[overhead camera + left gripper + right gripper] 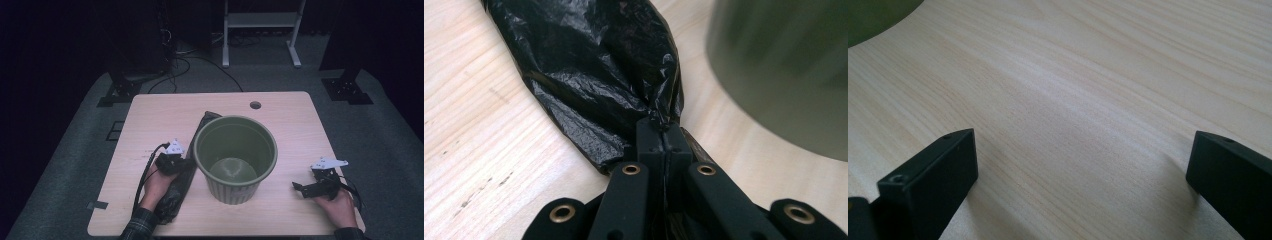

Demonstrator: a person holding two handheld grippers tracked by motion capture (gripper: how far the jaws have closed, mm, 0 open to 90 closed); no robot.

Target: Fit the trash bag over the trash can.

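A long black plastic bag (173, 200) lies crumpled on the wooden table (295, 125), stretching along the left side of a green ribbed bin (235, 157) that stands upright with nothing visible inside. My left gripper (182, 165) lies over the bag's middle, just left of the bin. In the left gripper view the jaws (664, 131) are pressed together on a bunched fold of the bag (599, 75), with the bin's wall (784, 70) close on the right. My right gripper (300, 189) rests near the table's front right, open; its fingers (943, 165) stand wide apart over bare wood.
A round cable hole (255, 105) sits near the table's far edge. The left gripper's cable (145, 172) loops along the table's left side. A white stand (260, 20) and black equipment legs (117, 92) are on the floor beyond the table.
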